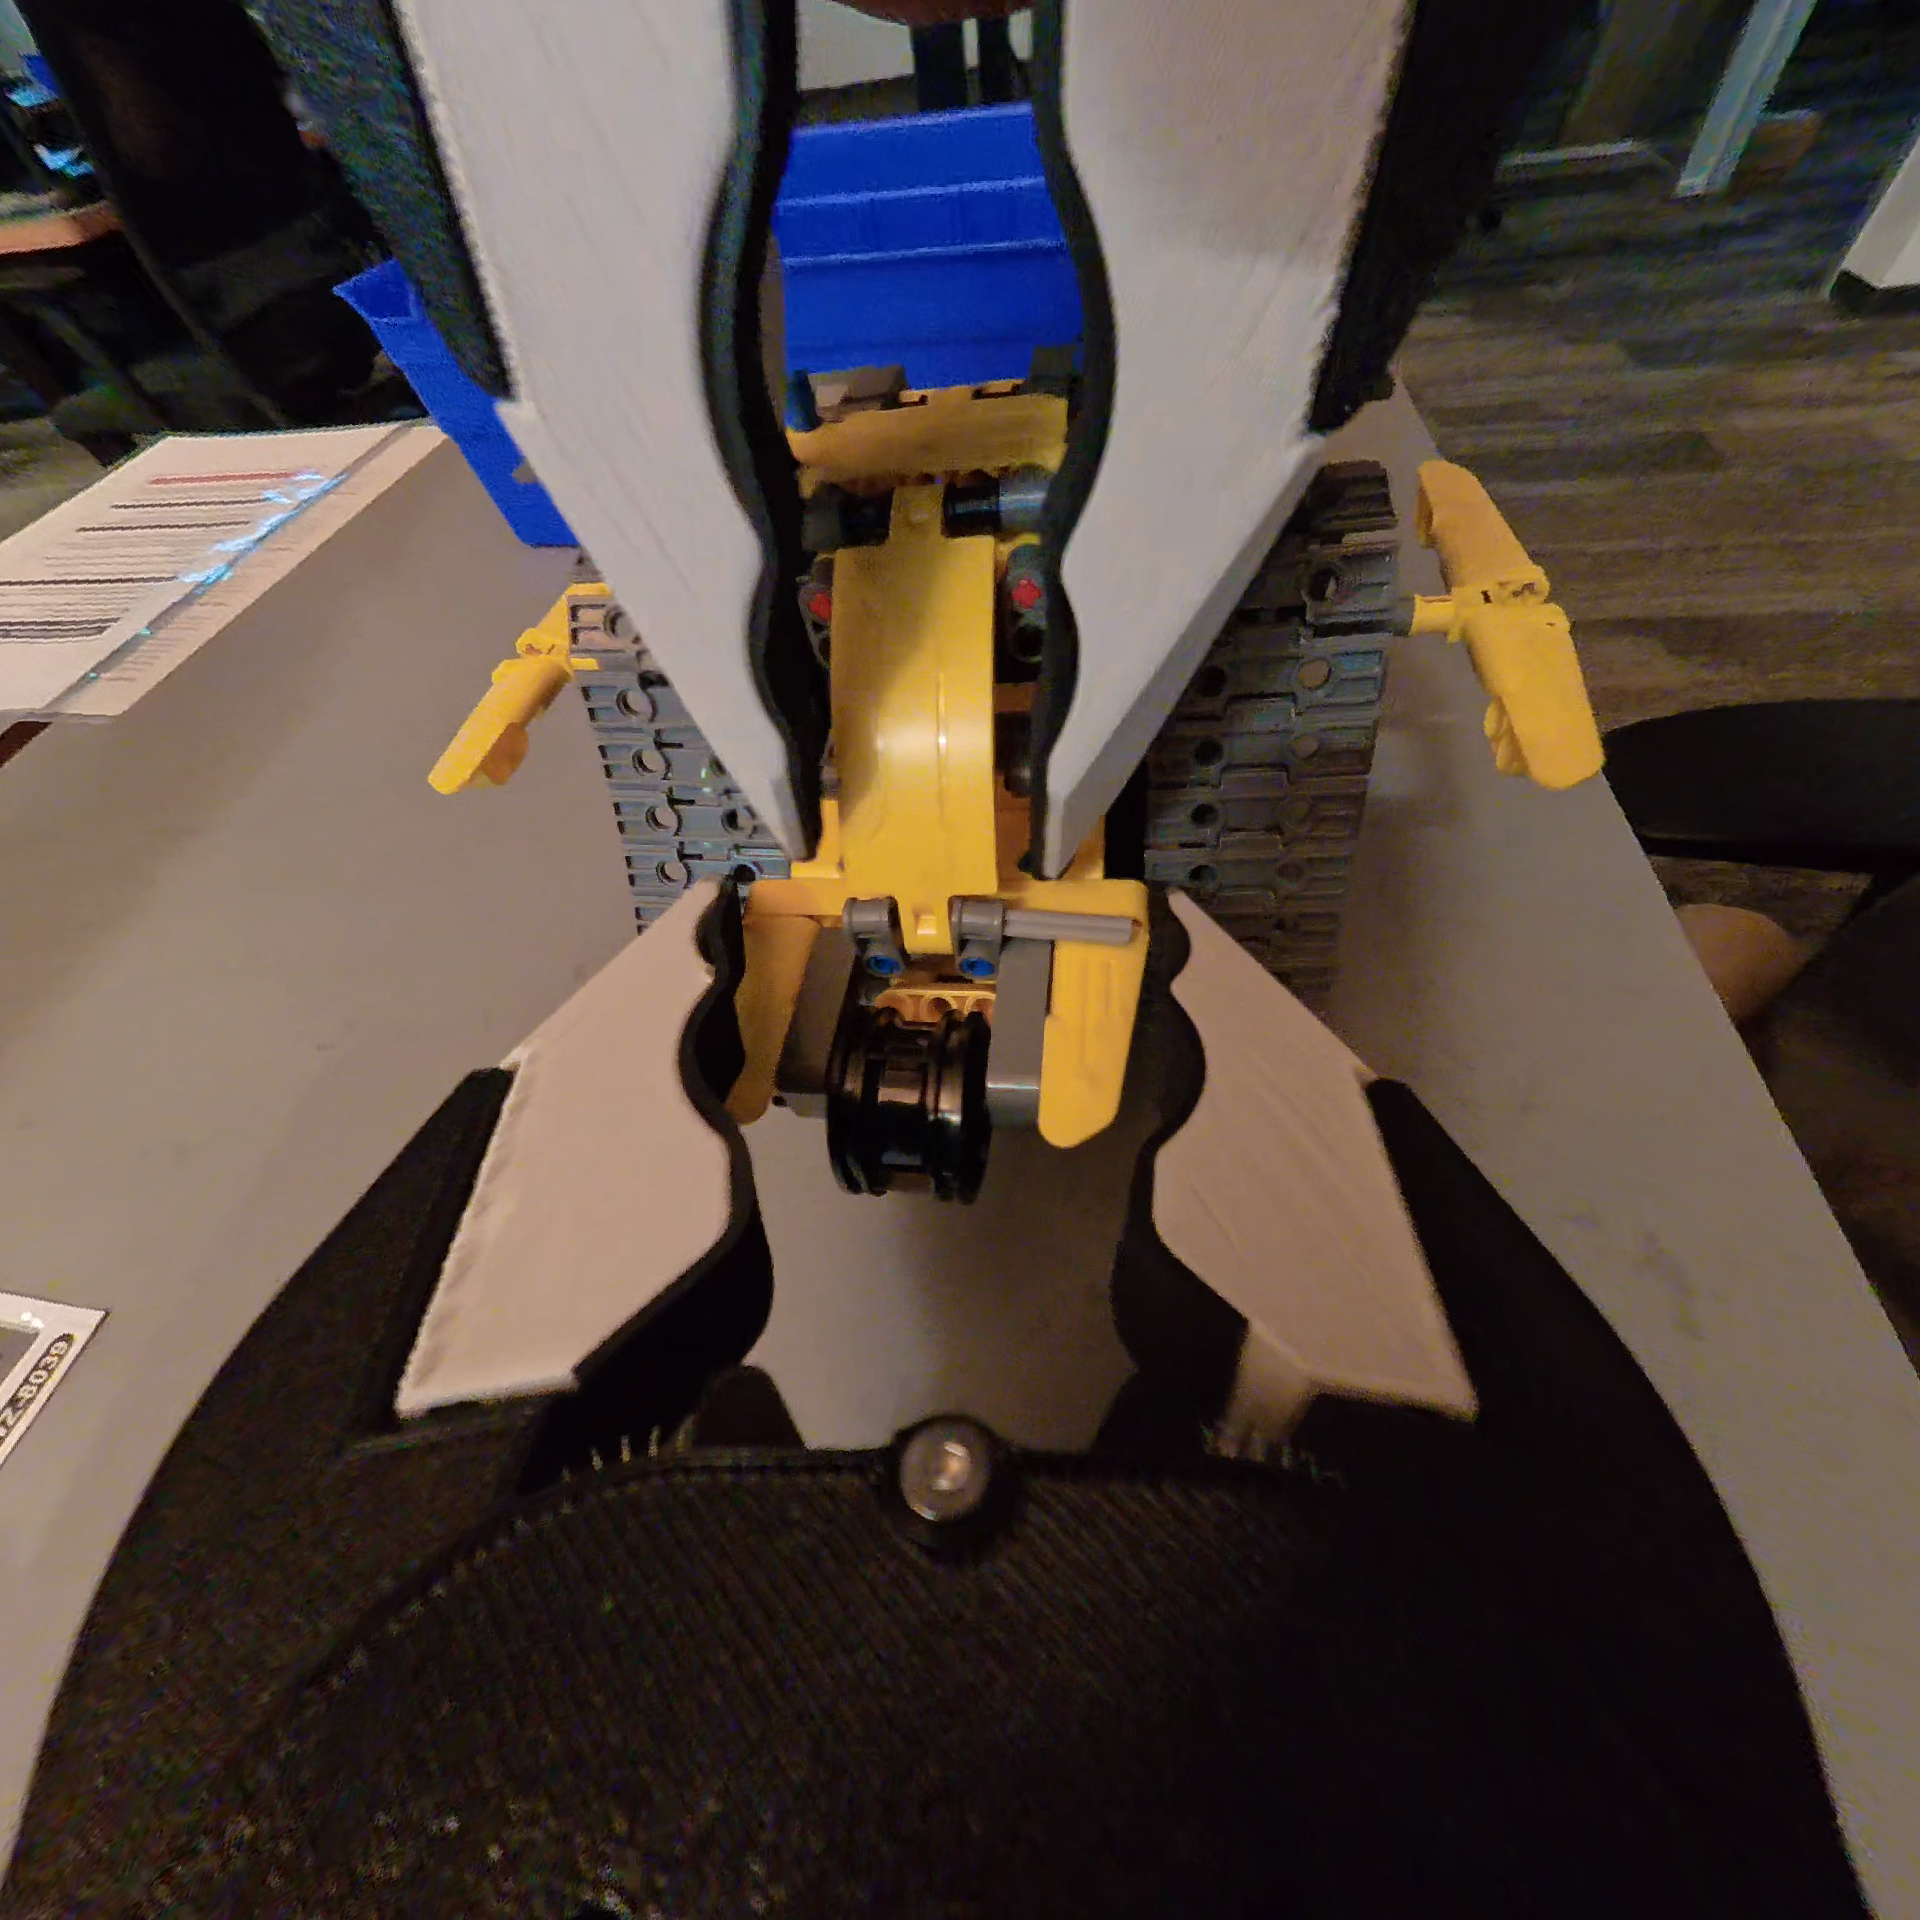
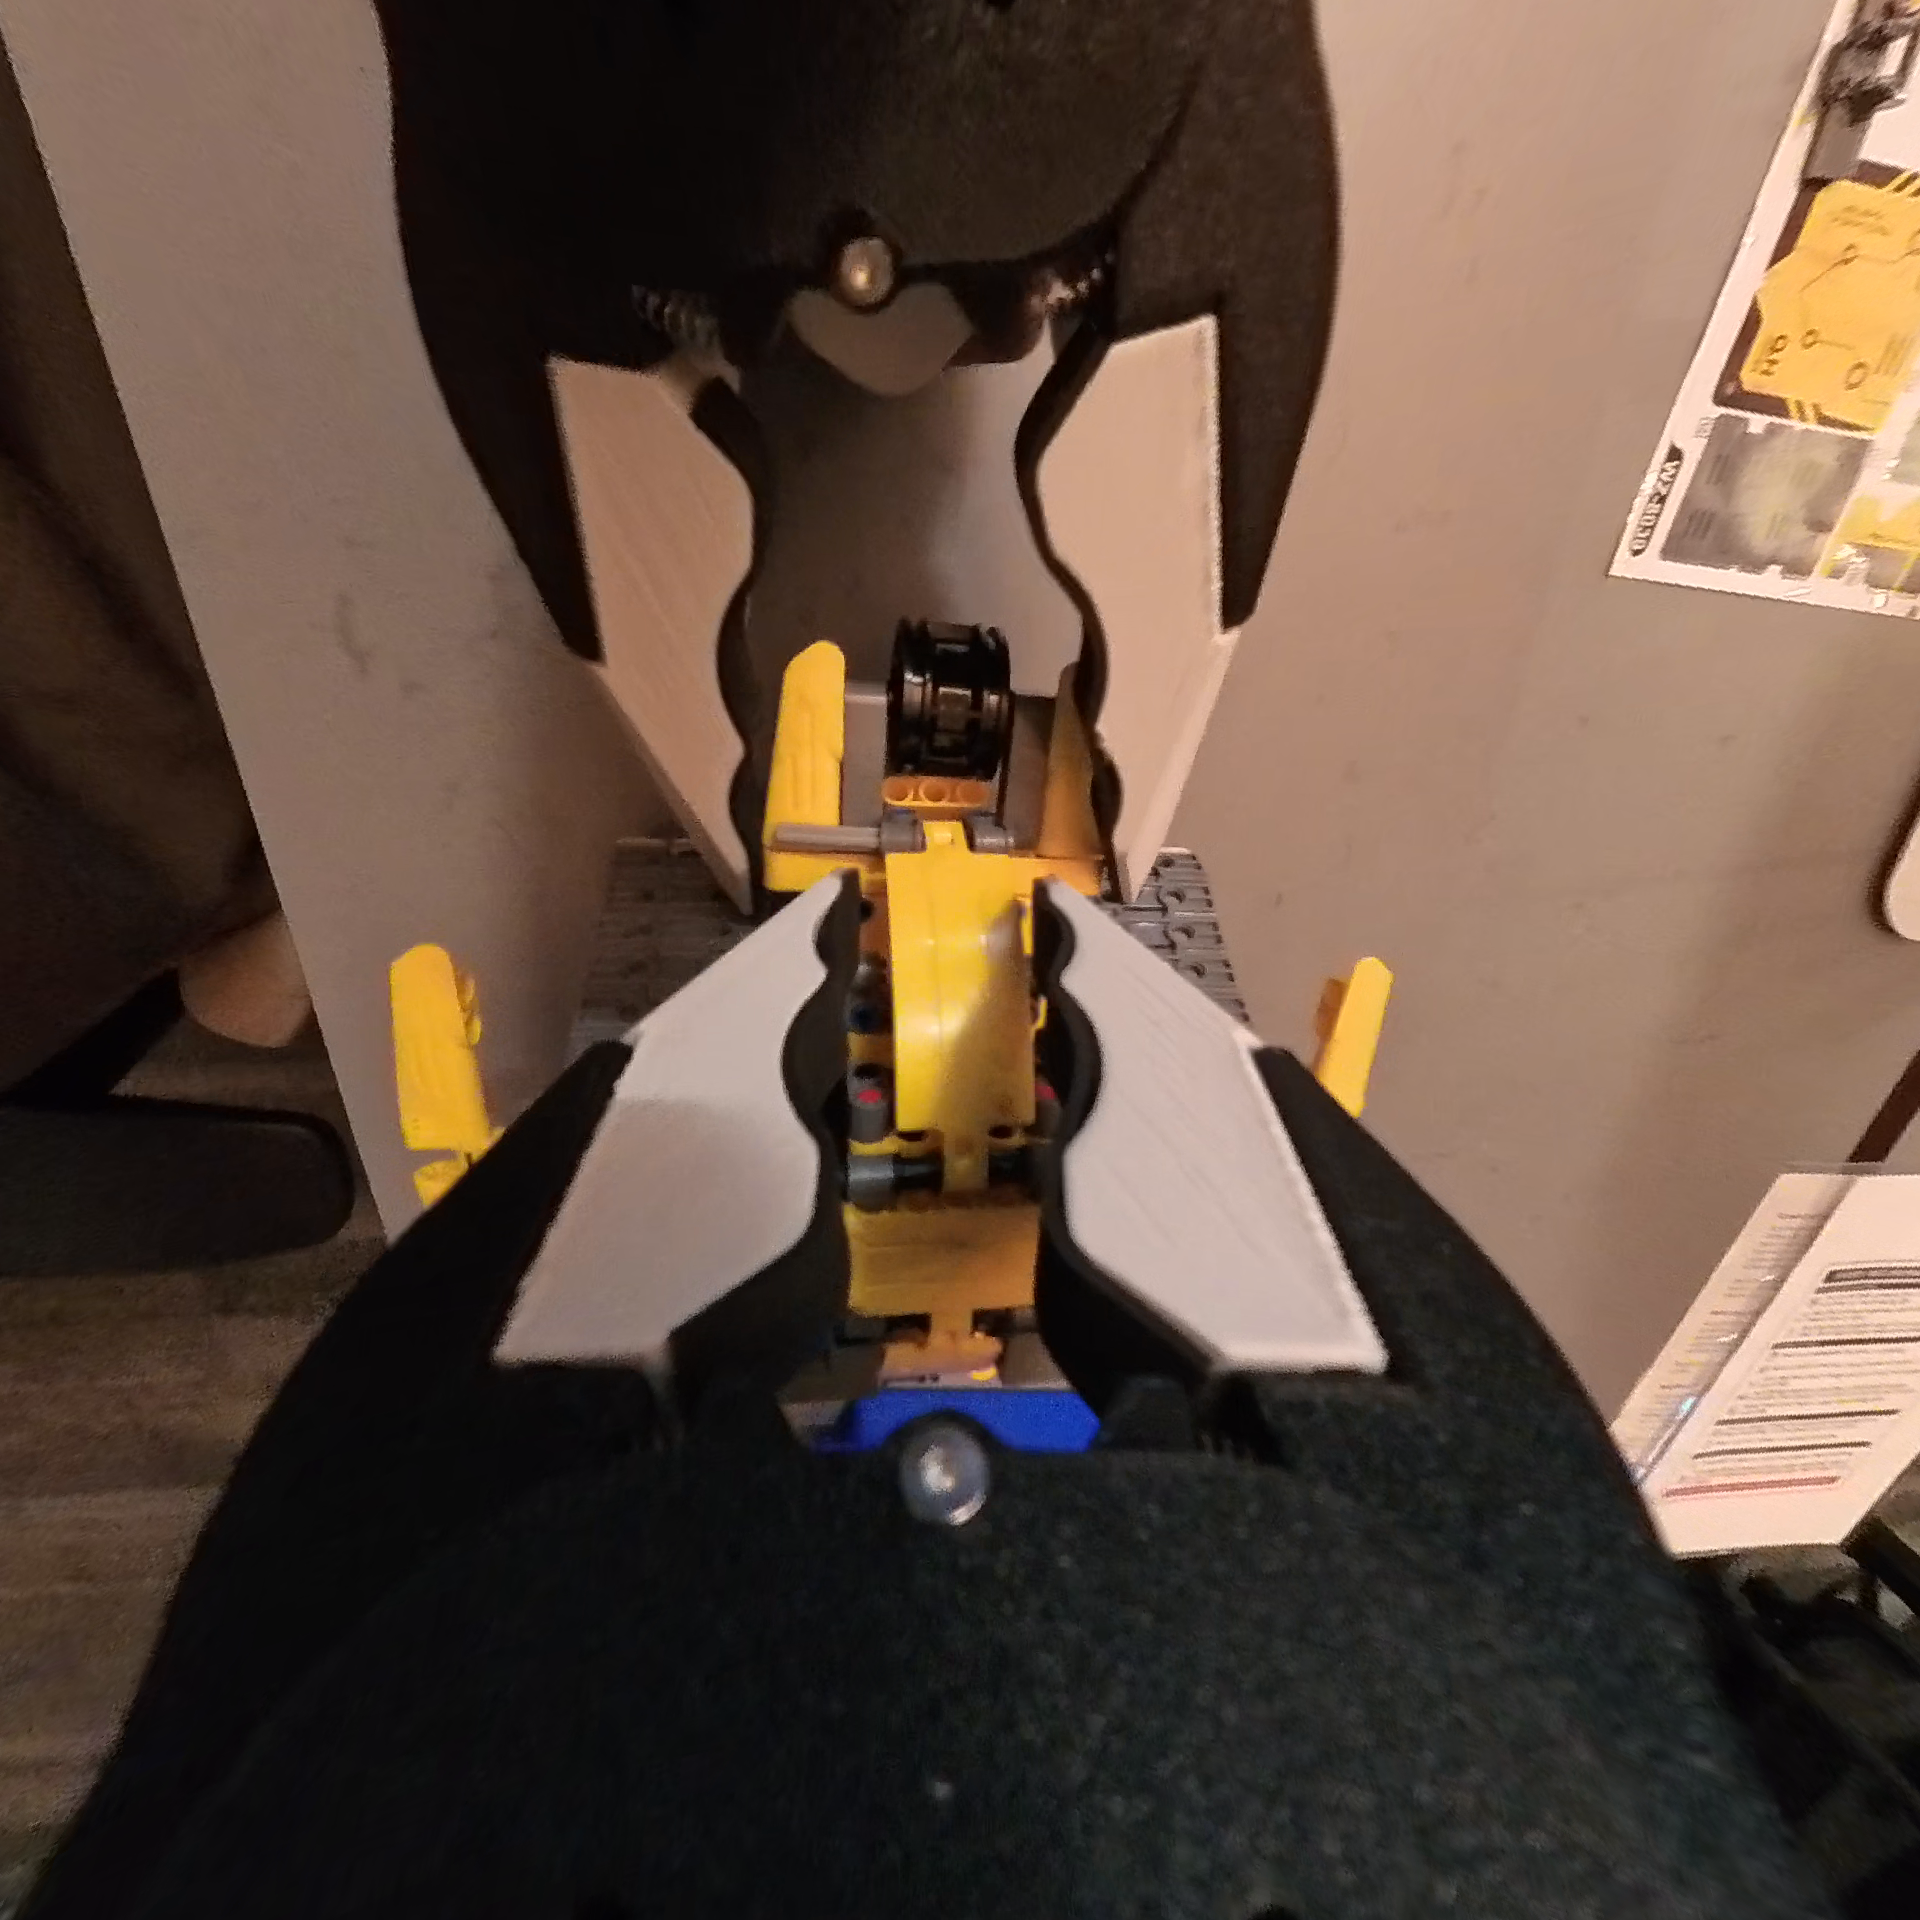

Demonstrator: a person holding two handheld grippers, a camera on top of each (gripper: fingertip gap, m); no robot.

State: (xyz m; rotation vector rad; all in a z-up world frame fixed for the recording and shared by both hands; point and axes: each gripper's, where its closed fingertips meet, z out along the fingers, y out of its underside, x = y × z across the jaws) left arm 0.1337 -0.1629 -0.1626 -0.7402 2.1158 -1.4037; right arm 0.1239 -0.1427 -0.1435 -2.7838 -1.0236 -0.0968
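A yellow and grey brick-built tracked model (image 1: 914, 717) stands on the grey table (image 1: 260, 987). It has grey tracks (image 1: 1268, 727), yellow side arms (image 1: 1507, 623) and a black wheel (image 1: 904, 1101) at its near end. My left gripper (image 1: 940, 899) comes from below and is shut on the model's wheel end, its pads against the yellow side panels (image 1: 1091, 1018). My right gripper (image 1: 925, 847) comes from above, shut on the yellow curved middle part. In the right wrist view my right gripper (image 2: 945, 894) clamps that curved part (image 2: 951, 997), and the left gripper (image 2: 935, 883) faces it.
A blue bin (image 1: 914, 239) stands just behind the model and shows in the right wrist view (image 2: 956, 1418) too. Printed sheets (image 1: 135, 551) (image 2: 1787, 1382) and an illustrated yellow sheet (image 2: 1808, 343) lie on the table. The table edge runs close to the model, with a black chair (image 1: 1766, 779) and carpet beyond. Left and right tips are no more than a few centimetres apart.
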